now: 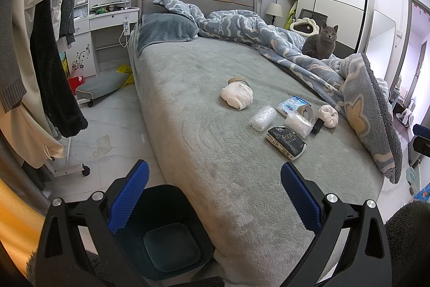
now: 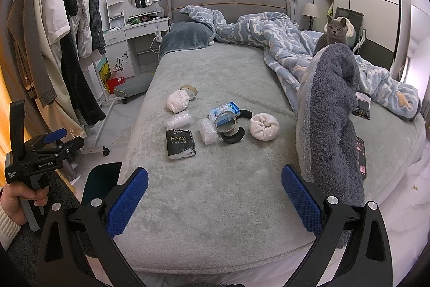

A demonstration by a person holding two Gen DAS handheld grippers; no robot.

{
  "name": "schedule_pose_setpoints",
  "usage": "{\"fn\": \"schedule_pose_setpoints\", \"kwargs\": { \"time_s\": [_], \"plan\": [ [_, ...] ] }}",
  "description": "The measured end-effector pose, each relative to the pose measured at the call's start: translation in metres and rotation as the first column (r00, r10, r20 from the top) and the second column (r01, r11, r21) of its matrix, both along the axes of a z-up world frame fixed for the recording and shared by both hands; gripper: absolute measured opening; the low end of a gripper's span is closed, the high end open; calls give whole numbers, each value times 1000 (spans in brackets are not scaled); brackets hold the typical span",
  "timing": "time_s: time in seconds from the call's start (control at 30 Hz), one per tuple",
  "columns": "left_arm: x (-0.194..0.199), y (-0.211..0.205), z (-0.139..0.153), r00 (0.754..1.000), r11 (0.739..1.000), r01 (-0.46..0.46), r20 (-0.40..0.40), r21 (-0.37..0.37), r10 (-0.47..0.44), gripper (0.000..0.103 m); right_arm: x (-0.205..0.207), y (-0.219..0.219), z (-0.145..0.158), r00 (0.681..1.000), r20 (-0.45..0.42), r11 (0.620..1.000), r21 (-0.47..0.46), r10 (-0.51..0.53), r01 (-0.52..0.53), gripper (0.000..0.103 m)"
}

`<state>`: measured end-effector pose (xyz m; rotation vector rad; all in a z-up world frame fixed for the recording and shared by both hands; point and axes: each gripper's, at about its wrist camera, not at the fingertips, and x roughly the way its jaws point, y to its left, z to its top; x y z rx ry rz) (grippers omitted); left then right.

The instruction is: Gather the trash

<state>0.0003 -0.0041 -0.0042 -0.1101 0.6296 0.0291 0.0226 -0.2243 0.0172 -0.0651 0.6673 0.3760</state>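
Observation:
Trash lies on the grey bed (image 2: 215,179): a black "Face" tissue pack (image 2: 180,144) (image 1: 286,143), two clear plastic wads (image 2: 178,119) (image 2: 207,130), a blue-white wipes pack (image 2: 224,110), a tape roll (image 2: 225,121), a cardboard ring (image 2: 189,89) and two white cloth balls (image 2: 177,101) (image 2: 264,126). A dark bin (image 1: 166,230) stands on the floor at the bed's near left corner. My left gripper (image 1: 213,195) is open and empty above the bin and bed corner. My right gripper (image 2: 215,202) is open and empty over the bed's near edge.
A grey cat (image 2: 333,34) sits on the rumpled blue blanket (image 2: 330,104) at the right. A phone (image 2: 360,152) lies by the blanket. A clothes rack (image 2: 53,45), a white dressing table (image 2: 134,28) and a low wheeled stool (image 2: 133,88) stand left of the bed.

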Motion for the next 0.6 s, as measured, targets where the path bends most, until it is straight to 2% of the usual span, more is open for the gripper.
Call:
{"fn": "schedule_pose_setpoints", "kwargs": {
  "time_s": [0.6],
  "plan": [
    [0, 0, 0, 1000, 1000, -1, 0, -2, 1, 100, 0, 2, 0, 1000, -4, 1000, -15, 2, -3, 100]
  ]
}}
